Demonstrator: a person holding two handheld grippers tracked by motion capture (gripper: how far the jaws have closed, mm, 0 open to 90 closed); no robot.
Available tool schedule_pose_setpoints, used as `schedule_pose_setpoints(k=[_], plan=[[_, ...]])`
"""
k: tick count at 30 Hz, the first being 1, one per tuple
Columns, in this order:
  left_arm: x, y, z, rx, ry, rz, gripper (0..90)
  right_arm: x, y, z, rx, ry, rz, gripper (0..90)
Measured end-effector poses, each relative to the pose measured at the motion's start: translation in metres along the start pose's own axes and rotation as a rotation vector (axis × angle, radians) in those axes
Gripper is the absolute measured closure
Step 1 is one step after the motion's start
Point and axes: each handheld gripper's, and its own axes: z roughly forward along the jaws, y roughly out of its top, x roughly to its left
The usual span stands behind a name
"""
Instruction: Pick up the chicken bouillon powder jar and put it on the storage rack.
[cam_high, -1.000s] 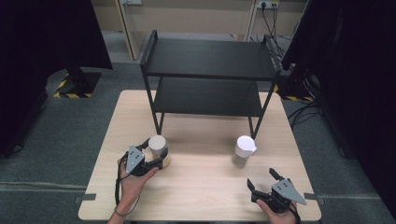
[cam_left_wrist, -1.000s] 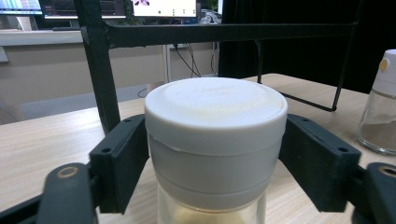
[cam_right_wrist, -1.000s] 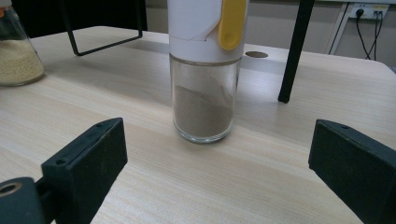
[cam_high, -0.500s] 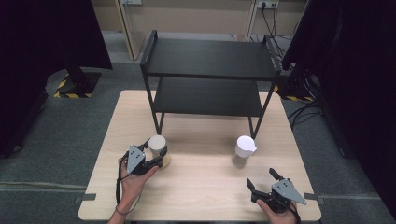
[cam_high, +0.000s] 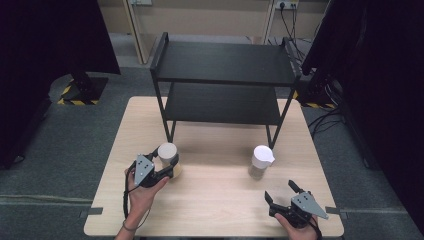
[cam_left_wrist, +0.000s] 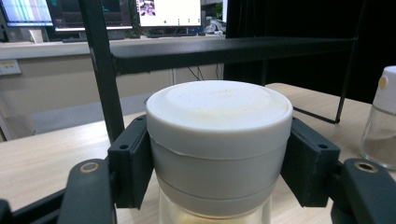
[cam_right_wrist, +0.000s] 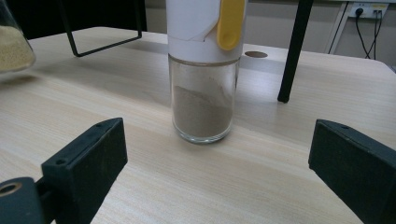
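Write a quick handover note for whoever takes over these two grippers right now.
Left gripper: its jaws have just closed and are shut on the white cap of the left jar, which stands on the table near the black shelf.
Right gripper: open, empty, facing the spice jar without touching it.
Done: left jar gripped.
Left: nothing lifted yet; both jars likely go onto the shelf.

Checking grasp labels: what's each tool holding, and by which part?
Left tool is shut on the white-lidded glass jar, pads clamping the sides of its lid. Right tool stands open, holding nothing; the spice shaker stands untouched ahead.
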Motion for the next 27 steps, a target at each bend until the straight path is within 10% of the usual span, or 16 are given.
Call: schedule_pose_setpoints(k=[27], plan=[[-0.005, 0.038, 0.004, -0.072, 0.016, 0.002, 33.7, 0.0, 0.0, 0.0, -0.001, -0.002, 0.003, 4.6]])
